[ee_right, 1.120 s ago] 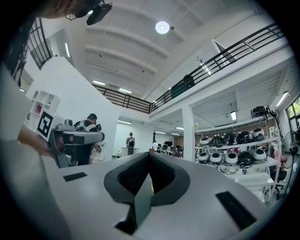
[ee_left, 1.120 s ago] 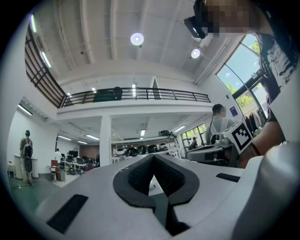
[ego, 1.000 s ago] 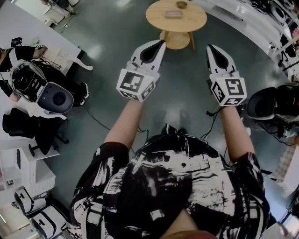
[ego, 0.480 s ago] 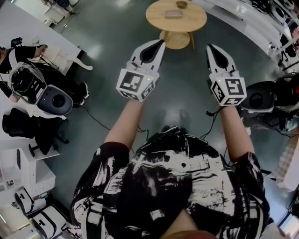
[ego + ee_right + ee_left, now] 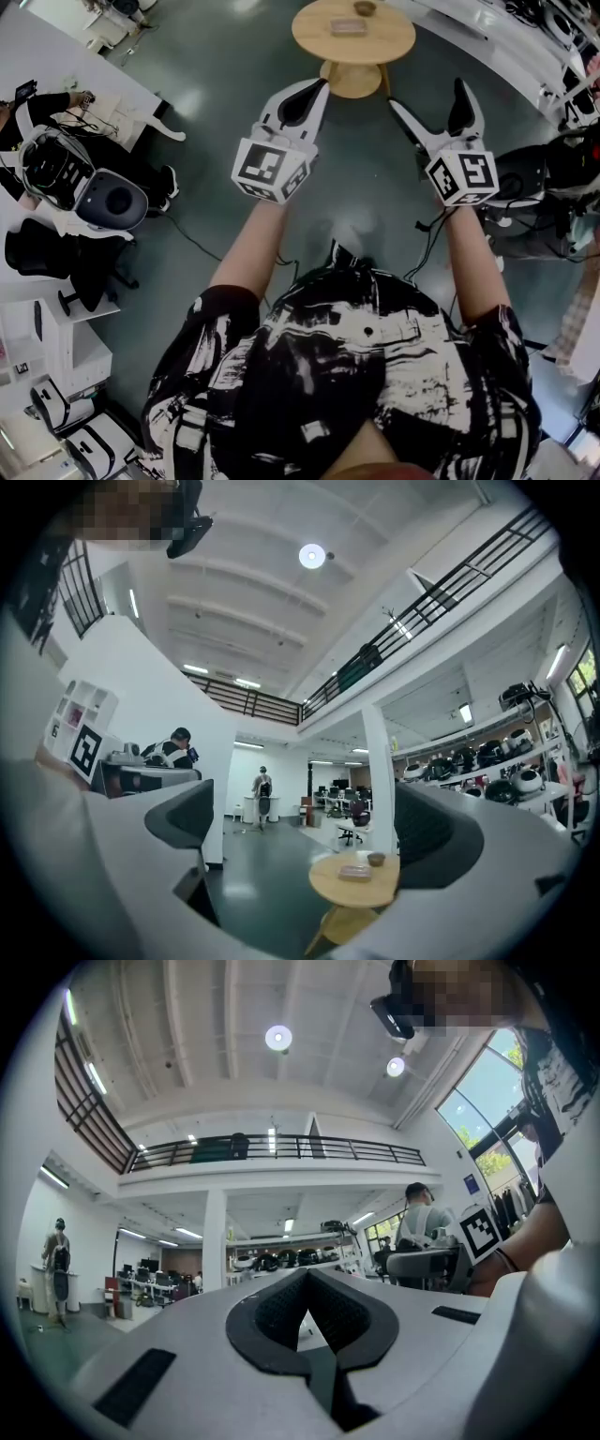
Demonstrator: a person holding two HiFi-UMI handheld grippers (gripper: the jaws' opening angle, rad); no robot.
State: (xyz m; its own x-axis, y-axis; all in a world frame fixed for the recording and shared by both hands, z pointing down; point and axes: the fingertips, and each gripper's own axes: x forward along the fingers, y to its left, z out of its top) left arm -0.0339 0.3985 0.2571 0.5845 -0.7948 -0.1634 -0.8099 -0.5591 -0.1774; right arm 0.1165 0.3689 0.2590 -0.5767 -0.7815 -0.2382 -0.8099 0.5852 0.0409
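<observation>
"Holding anything, either pair of tongs?" asks the first.

"Nothing at all," says the second. "The left tongs (image 5: 317,89) have their jaws pressed together, tip against tip. In the left gripper view the dark pads (image 5: 272,1314) meet along one line, with only a small slit behind the tips. The right tongs (image 5: 427,94) stand with their jaws spread wide, and only air lies in the gap."

"And where does the person keep them?"

"Both arms are stretched forward, with the tongs side by side and apart from each other, above the dark glossy floor (image 5: 234,66)."

"What lies nearest to them?"

"A round bench (image 5: 382,39) of pale wood. It stands on the floor ahead of both tongs, at the top of the head view and well apart from them. The left tongs point toward its near edge; the right tongs open just to its right. In the right gripper view it shows low down, between the two spread jaws and well beyond them."

"Anything on it?"

"A small bowl (image 5: 365,8) sits toward the far edge. A flat rectangular piece (image 5: 347,27) lies just beside it, nearer the middle. Whether the two touch cannot be told."
</observation>
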